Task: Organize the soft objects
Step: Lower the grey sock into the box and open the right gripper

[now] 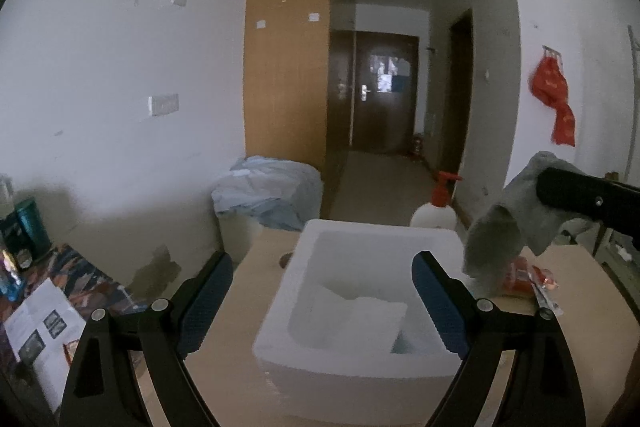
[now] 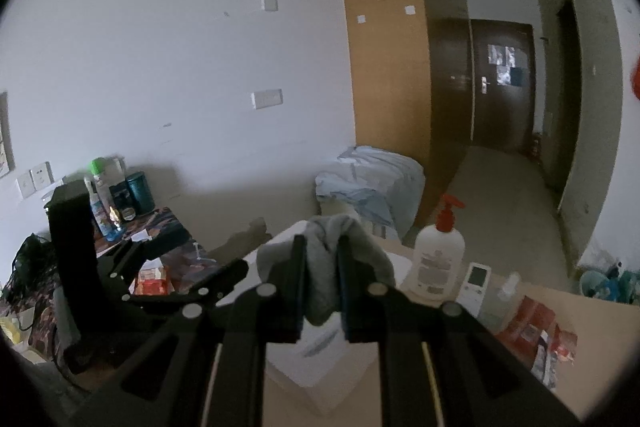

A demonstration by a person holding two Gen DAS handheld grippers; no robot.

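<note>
My right gripper (image 2: 322, 291) pinched a grey sock (image 2: 326, 259) above the white foam box's (image 1: 296, 311) right edge; my left gripper (image 1: 320, 301) stood wide, empty. The dangling toe could have snagged the rim.

One grey sock (image 2: 326, 263), one white foam box (image 1: 360, 307), one pump bottle (image 2: 438, 259), two tongs (image 1: 322, 301) (image 2: 322, 291)

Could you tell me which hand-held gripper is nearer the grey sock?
Right: the right hand-held gripper is shut on the grey sock; the left hand-held gripper stands open, straddling the white foam box.
</note>
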